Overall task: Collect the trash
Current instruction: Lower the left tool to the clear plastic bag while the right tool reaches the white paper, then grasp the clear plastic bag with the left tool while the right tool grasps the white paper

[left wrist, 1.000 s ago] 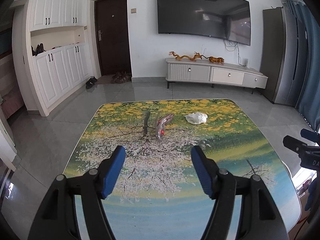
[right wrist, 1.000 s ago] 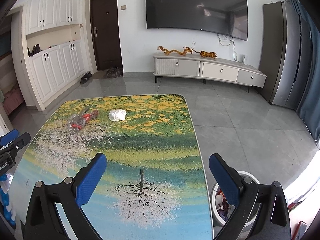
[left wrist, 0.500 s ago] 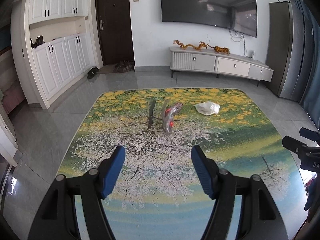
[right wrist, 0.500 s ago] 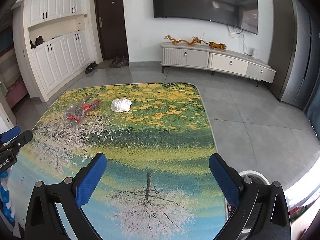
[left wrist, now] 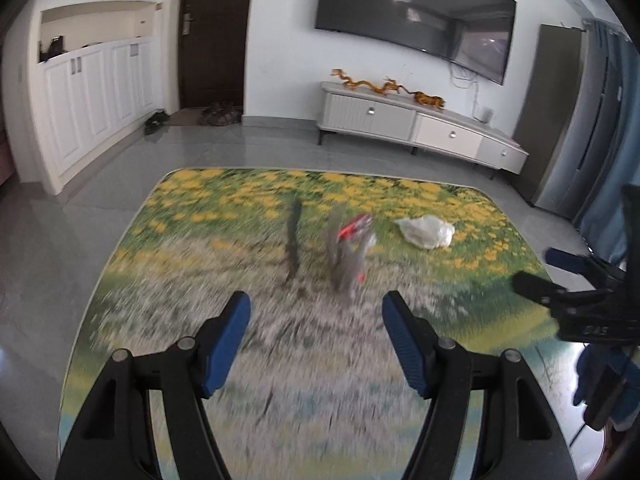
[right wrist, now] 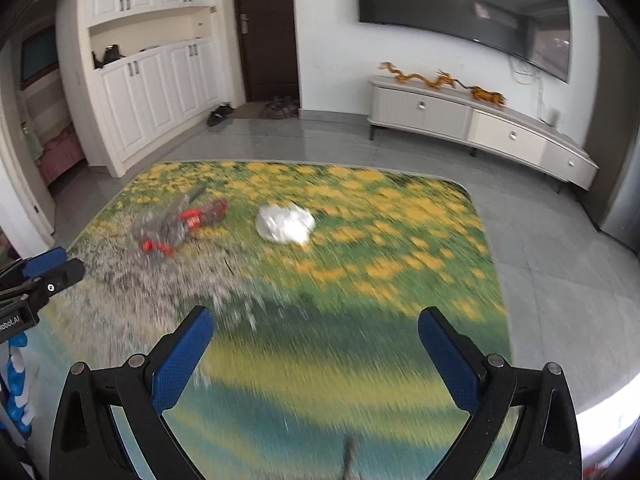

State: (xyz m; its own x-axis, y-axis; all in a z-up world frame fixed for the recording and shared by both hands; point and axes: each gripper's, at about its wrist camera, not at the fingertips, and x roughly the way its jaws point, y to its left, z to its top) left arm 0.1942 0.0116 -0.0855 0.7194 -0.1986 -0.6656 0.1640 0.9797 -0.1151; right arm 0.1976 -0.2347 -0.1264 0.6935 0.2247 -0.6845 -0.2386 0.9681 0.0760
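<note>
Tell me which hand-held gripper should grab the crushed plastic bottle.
Left. The left hand-held gripper is open with the bottle straight ahead; the right hand-held gripper faces nearer the white wad.

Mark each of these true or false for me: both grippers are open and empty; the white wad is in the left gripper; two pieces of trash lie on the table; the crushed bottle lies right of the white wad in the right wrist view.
1. Both grippers are open and empty. True: the left gripper and the right gripper hold nothing.
2. The white wad is in the left gripper. False: the white wad lies on the table, apart from both.
3. Two pieces of trash lie on the table. True: the crushed bottle and the wad.
4. The bottle lies right of the wad in the right wrist view. False: it lies to its left.
</note>
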